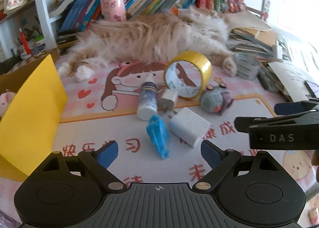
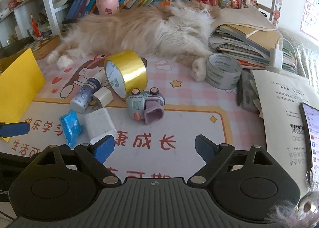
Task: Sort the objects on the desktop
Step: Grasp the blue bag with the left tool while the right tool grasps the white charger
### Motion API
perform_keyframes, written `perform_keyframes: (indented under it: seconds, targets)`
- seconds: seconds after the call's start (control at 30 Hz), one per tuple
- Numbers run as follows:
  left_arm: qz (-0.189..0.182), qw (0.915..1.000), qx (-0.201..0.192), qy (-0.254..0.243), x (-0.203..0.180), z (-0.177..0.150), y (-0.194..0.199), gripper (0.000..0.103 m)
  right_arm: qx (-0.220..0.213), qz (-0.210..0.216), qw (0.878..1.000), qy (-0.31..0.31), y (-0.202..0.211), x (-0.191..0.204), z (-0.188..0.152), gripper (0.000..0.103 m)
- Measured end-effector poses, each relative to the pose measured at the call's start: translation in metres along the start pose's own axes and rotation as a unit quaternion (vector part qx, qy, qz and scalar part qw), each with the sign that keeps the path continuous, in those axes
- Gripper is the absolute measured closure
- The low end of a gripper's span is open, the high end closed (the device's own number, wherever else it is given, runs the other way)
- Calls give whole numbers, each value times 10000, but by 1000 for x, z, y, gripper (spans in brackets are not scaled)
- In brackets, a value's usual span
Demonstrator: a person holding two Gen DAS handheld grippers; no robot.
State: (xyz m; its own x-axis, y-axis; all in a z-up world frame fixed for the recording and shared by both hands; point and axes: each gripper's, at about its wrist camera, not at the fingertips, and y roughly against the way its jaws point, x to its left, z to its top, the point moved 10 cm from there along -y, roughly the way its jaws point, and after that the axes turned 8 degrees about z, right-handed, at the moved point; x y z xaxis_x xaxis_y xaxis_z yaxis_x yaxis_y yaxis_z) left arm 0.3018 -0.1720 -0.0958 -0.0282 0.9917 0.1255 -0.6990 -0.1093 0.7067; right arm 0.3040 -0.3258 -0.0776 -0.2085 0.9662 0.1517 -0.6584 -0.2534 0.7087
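Note:
A small pile lies on the pink cartoon desk mat point(image 1: 123, 128): a yellow tape roll point(image 1: 188, 74) point(image 2: 126, 73) on its edge, a small bottle point(image 1: 148, 98) point(image 2: 86, 95), a small white plug point(image 1: 169, 98) point(image 2: 102, 96), a larger white charger point(image 1: 189, 125) point(image 2: 99, 125), a blue wrapped packet point(image 1: 157, 135) point(image 2: 71, 126) and a grey toy car point(image 1: 216, 99) point(image 2: 146, 104). My left gripper point(image 1: 159, 153) is open and empty, just short of the packet and charger. My right gripper point(image 2: 154, 146) is open and empty, its left finger beside the charger. It also shows in the left wrist view point(image 1: 279, 126).
A fluffy orange cat point(image 1: 151, 36) point(image 2: 143, 28) lies across the back of the desk. A yellow box point(image 1: 30, 108) point(image 2: 18, 84) stands at the left. A grey tape roll point(image 2: 223, 71), stacked books point(image 2: 249, 38), papers and a phone point(image 2: 309, 138) are at the right.

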Motion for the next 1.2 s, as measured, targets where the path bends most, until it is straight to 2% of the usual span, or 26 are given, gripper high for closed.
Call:
perform_keyframes:
  seconds: [0.07,0.13,0.17,0.27,0.43,0.5,0.63,0.67,0.8,0.93,1.03,1.2]
  targets:
    - [57,10000,-21,53,3,1,-6,15,-27,-16,10000,57,-3,0,3,16]
    - [79,9999,44,68,4,1,-13,24,-52,36,9999,105,-5,2,8,16]
    - [74,9999,71,72,4,1,-17,32,-53,84,9999,136,-7,4,9,17]
    - [53,9999,119,107,5,2,-26,42,-47,221,9994,277,-11,10,14,17]
    - [64,9997,218,53,3,4,-40,48,-70,333,9982,498,-17,19,21,18]
    - [10,9996,289,64,2,3,-47,58,-41,380,9979,520,-20,20,22,18]
    - [-152,9993,302,168,1,2,-56,68,-8,428,9976,540,-25,22,24,18]
    - [-255,9988,342,244,1,1,-59,77,-2,443,9976,532,-26,22,25,18]
    - [-379,9973,386,493,11,-1,-57,79,81,579,9969,525,-33,29,27,18]
    - [-237,9965,361,721,31,-2,-44,80,232,828,9945,598,-43,43,27,18]
    - [-1,9958,282,868,49,-1,-30,80,455,968,9921,658,-54,52,24,19]
    - [221,9919,235,1229,73,-2,-10,80,599,996,9887,943,-69,63,21,22]
